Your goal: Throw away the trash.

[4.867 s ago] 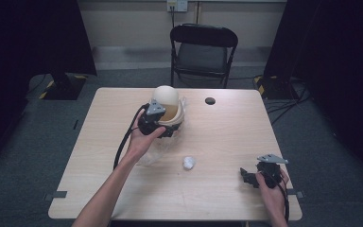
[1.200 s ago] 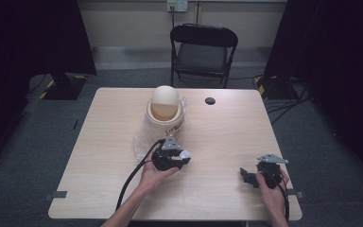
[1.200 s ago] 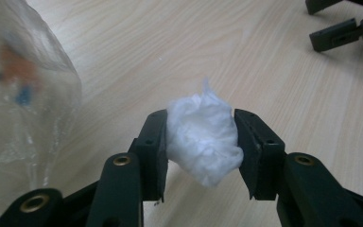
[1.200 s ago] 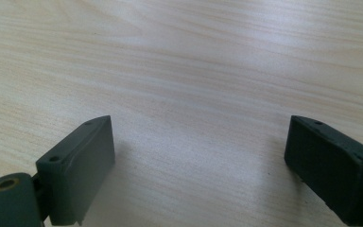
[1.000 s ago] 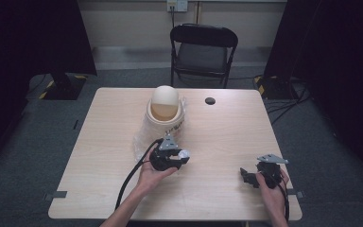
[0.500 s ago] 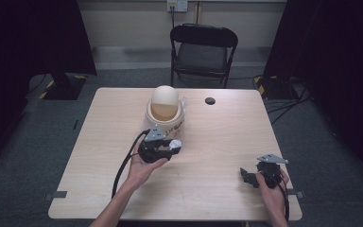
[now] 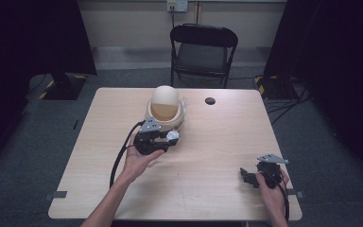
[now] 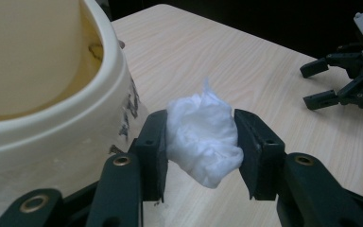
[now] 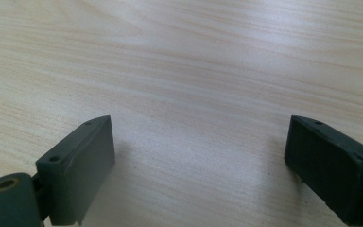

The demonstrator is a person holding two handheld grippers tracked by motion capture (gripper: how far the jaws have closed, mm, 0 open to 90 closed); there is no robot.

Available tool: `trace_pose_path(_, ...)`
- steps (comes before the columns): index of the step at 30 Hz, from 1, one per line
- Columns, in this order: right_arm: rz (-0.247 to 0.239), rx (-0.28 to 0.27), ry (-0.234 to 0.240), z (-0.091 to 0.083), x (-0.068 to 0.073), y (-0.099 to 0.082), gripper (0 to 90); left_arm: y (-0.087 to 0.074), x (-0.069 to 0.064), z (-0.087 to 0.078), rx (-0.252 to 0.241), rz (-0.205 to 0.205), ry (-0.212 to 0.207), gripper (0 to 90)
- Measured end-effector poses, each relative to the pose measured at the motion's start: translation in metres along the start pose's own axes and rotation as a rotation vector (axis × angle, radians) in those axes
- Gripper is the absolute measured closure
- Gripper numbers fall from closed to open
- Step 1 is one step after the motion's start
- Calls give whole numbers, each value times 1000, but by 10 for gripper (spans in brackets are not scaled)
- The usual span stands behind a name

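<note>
Pinching the white tissue ball [image 8: 202,136], the left tool [image 7: 157,140] has lifted it beside the bin [image 7: 165,113]; dropping comes next. The right tool [image 9: 198,175] rests spread.

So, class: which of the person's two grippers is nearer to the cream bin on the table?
Left. The left gripper, shut on a white tissue wad, sits right beside the cream bin. The right gripper rests open near the table's front right corner, well away from it.

My left gripper [image 8: 202,156] clamps a crumpled white tissue [image 8: 202,137] beside the cream bin [image 8: 52,118], perhaps just clear of it; the right gripper [image 8: 354,80] waits across the table [image 8: 246,61].
</note>
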State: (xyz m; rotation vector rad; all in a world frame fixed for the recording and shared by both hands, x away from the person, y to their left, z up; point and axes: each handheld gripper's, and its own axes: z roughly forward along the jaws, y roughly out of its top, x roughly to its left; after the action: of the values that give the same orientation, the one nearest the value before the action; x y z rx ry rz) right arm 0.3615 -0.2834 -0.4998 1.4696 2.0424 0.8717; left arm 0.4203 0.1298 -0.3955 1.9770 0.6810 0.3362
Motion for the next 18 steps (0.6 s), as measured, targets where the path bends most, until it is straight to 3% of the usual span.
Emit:
trace_pose_path(3, 0, -1, -1, 0, 0, 0, 85, 6, 3, -4, -19, -12, -1, 576)
trace_pose_path(4, 0, -1, -1, 0, 0, 0, 86, 8, 3, -6, -13, 4, 18, 576)
trace_pose_path(6, 0, -1, -1, 0, 0, 0, 86, 10, 5, -7, -13, 4, 13, 576)
trace_pose_path(10, 0, -1, -1, 0, 0, 0, 86, 18, 14, -15, -52, -21, 24, 576)
trace_pose_path(18, 0, -1, -1, 0, 0, 0, 86, 31, 25, -21, -66, -24, 35, 576)
